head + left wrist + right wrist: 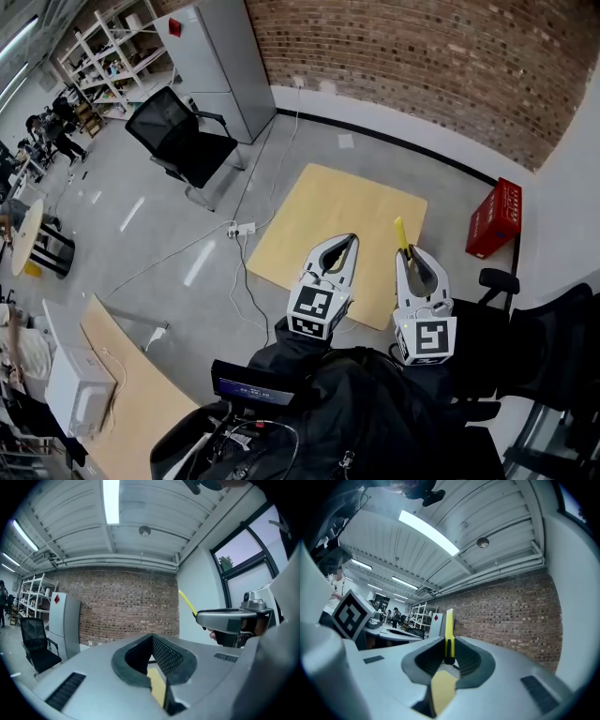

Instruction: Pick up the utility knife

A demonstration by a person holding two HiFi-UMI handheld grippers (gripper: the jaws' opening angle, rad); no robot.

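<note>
The utility knife (400,232) is a slim yellow stick poking out past the tips of my right gripper (409,251), which is shut on it. In the right gripper view the knife (449,630) stands upright, pinched between the jaws of the right gripper (449,657). My left gripper (352,238) is level with it on the left, jaws together and holding nothing. The left gripper view shows the left gripper (152,638) closed, with the knife (187,602) off to the right. Both grippers are raised above a light wooden table (328,211).
A red crate (494,217) stands right of the table by the brick wall. A black office chair (183,141) and a grey cabinet (220,61) are at the back left. A power strip (242,228) and cables lie on the floor. A wooden desk (122,394) sits at the lower left.
</note>
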